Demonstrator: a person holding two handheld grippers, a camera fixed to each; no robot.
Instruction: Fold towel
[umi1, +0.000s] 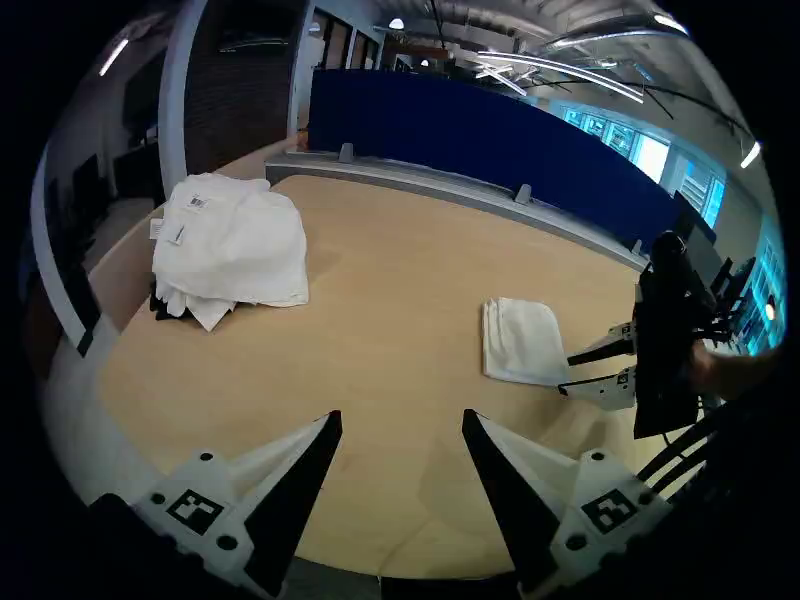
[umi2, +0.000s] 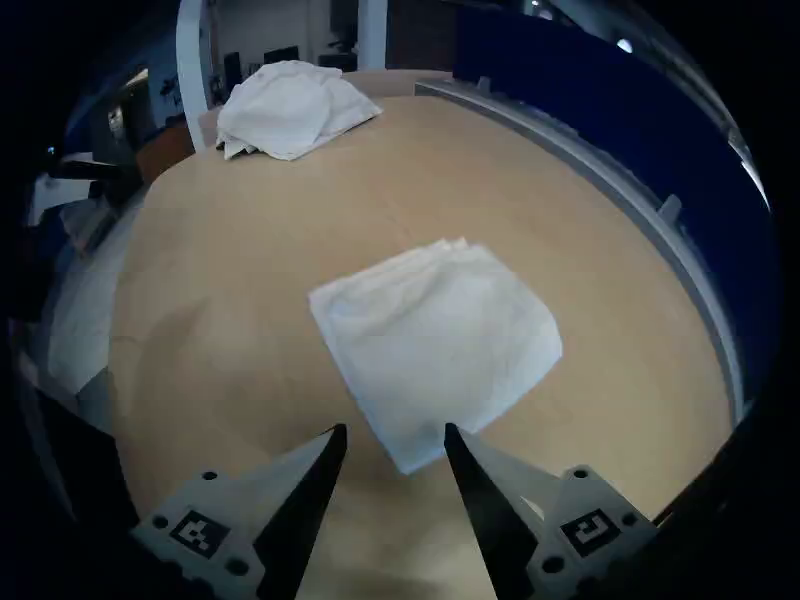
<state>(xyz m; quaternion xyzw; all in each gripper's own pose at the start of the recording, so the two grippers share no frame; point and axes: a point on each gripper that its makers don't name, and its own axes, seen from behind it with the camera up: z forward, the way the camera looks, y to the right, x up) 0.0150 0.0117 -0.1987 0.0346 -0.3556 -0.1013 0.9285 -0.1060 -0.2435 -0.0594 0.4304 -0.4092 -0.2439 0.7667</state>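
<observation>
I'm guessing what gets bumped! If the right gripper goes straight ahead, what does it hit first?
Probably the folded white towel: its near corner lies just ahead of the open right gripper, on the wooden table. Height is unclear, so it might pass above.

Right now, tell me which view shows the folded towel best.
The right gripper view: the folded towel lies large and close, its near corner at the open right tongs, layered edges plain. The left gripper view shows it small and far off, beside those tongs.
</observation>
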